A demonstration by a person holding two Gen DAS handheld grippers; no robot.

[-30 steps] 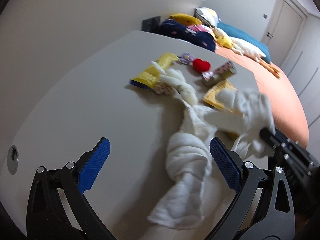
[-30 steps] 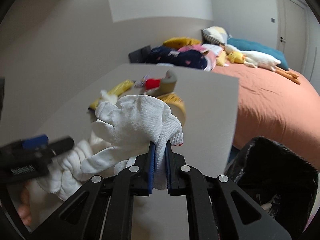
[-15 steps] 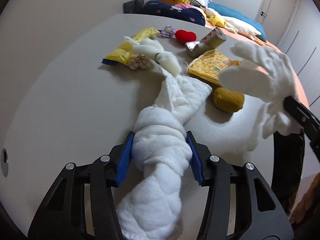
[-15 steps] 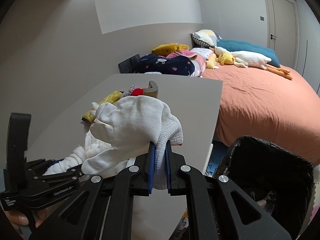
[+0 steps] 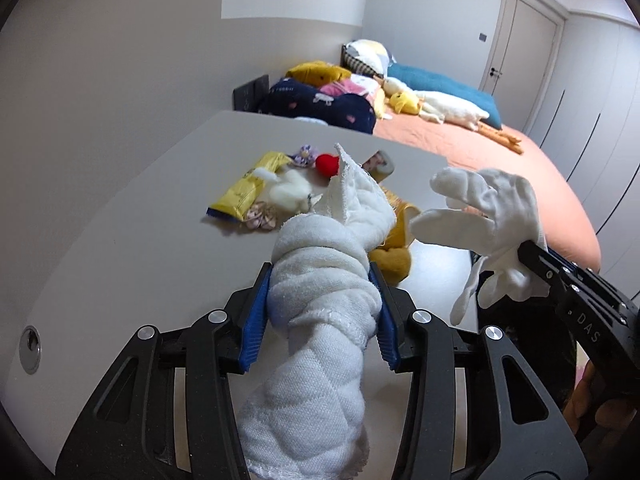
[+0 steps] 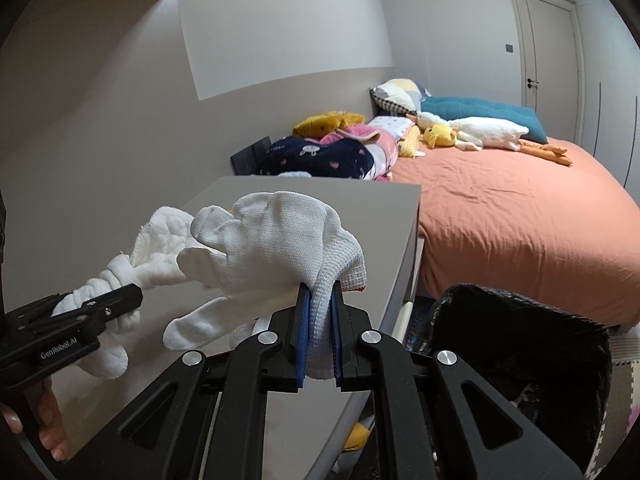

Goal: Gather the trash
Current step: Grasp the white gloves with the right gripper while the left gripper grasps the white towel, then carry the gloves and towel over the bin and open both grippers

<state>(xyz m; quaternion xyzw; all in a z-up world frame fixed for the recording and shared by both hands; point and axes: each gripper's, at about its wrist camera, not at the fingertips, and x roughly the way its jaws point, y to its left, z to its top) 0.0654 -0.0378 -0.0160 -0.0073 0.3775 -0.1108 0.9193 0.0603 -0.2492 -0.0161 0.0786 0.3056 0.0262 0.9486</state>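
Below and to the right of my right gripper (image 6: 320,332), past the table's edge, the black-lined bin (image 6: 520,364) stands open on the floor, and that is the direction both loads have to travel. The white glove (image 6: 276,240) is pinched by its cuff between my right jaws, which are pressed flat on the knit, its fingers drooping leftward over the table (image 6: 384,216). My right hand is plainly the nearer one to the bin.

My left gripper (image 5: 322,308) has just been closing and its blue pads now squeeze the knot of the twisted white cloth (image 5: 320,288). The cloth's long axis runs along the line my fingers point, one tail hanging toward me, the other standing up ahead. It looks lifted off the table, and it sits farther left, so I judge it must cross the table corner to reach the bin.

Left on the table beyond it: a yellow wrapper (image 5: 250,188), a red heart-shaped thing (image 5: 327,163), a small tube (image 5: 378,164), a mustard-yellow soft thing (image 5: 390,262). The bed (image 6: 520,216) lies behind the bin; nothing I can see blocks the drop.
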